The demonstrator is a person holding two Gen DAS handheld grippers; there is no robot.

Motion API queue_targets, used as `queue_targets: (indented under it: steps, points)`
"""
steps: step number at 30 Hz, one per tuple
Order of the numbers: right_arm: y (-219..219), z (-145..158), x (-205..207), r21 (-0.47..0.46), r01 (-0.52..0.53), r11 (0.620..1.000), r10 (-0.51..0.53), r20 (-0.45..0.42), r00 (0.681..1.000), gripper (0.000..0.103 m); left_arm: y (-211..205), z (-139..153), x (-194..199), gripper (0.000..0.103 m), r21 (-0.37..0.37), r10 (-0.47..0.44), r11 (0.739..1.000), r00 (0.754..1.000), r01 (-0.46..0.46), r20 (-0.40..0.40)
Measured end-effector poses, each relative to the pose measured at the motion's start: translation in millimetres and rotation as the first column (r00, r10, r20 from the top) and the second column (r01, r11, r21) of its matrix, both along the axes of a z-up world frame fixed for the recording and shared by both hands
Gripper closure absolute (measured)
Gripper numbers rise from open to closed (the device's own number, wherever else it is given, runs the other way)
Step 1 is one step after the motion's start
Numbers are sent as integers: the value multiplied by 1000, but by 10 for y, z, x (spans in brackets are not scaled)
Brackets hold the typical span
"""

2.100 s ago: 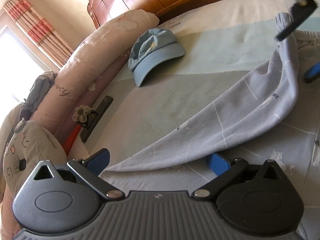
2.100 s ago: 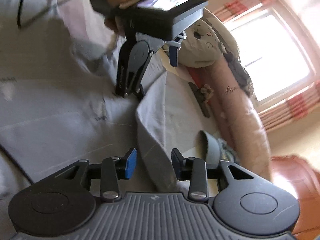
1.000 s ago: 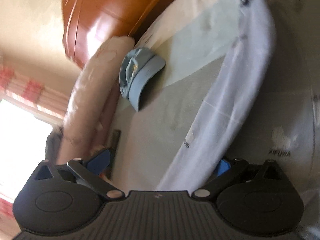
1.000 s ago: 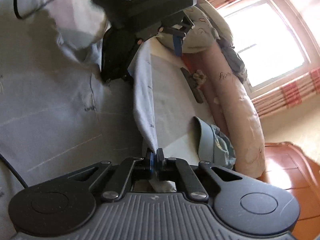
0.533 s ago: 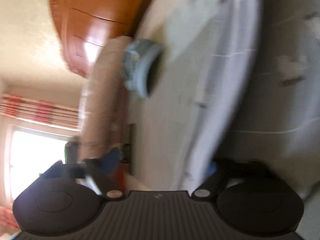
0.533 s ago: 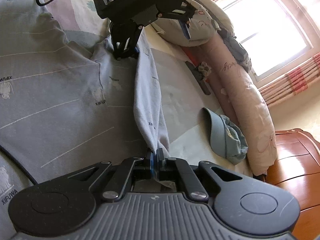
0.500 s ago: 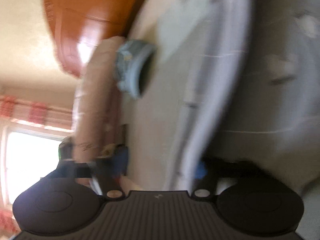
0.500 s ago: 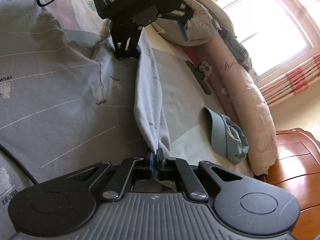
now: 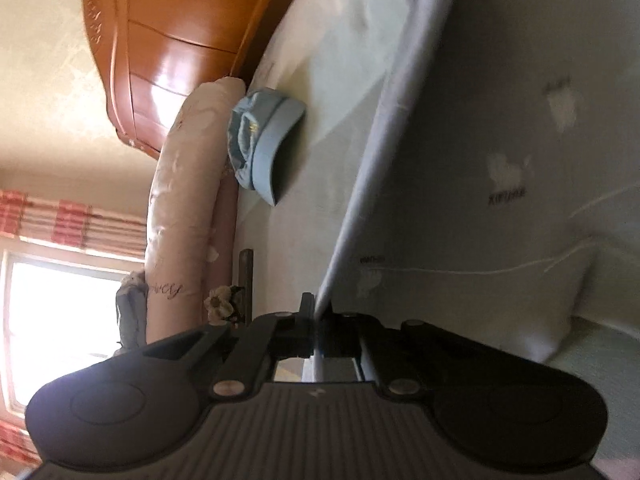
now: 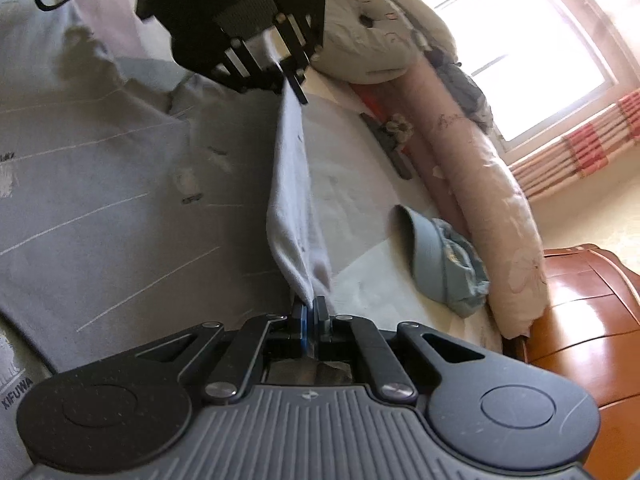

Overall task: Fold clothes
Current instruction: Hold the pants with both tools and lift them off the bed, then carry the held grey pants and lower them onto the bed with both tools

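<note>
At far left of the right wrist view, the grey garment point(image 10: 120, 184) lies spread over the bed point(image 10: 360, 264), its printed lettering visible at the lower left edge. Upper centre: my left gripper point(image 10: 294, 80), seen from the front, its jaws pinched together on one end of a raised fold of the garment. Bottom centre: my right gripper point(image 10: 310, 314), jaws closed on the other end of that fold, so that the cloth runs as a taut ridge between the two grippers, lifted off the bed. Right of the ridge: a light blue cap point(image 10: 440, 268) on the bare sheet, beside a long pink bolster point(image 10: 492, 200). Upper right: a bright window point(image 10: 520, 48) with red-striped curtains; lower right: a wooden headboard point(image 10: 580, 320).

At far left of the left wrist view, the window point(image 9: 60, 312); then the bolster point(image 9: 184, 184) and headboard point(image 9: 160, 40); the cap point(image 9: 264, 148) at centre left. Bottom centre: my left gripper point(image 9: 316, 316), clamped on the fold's edge, which rises as a pale line to the upper right. Right half: the garment point(image 9: 500, 160) in shadow.
</note>
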State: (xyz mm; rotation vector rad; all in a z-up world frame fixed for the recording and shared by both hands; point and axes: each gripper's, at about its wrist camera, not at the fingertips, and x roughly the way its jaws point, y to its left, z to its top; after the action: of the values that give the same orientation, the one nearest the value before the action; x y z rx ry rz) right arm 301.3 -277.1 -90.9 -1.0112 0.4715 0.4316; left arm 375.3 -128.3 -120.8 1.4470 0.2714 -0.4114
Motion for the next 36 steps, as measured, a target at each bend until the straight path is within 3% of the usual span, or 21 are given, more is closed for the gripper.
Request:
queue_targets:
  steps: [8,26,36]
  points:
    - [-93,202,-197,28,27,999,-28,40,999,100,66,276,-472,103,-40,13,999,1000,-14,-28]
    - [-250,431,-964,100,10,995,-15,49,999,100,10,520,-1614,103,-112,2,994,998,-9,-65]
    - [-295,148,-1294,45,-18,999,19,-38,999,100,-69,359,-2092,103,-117,-78,991,986,61,-150]
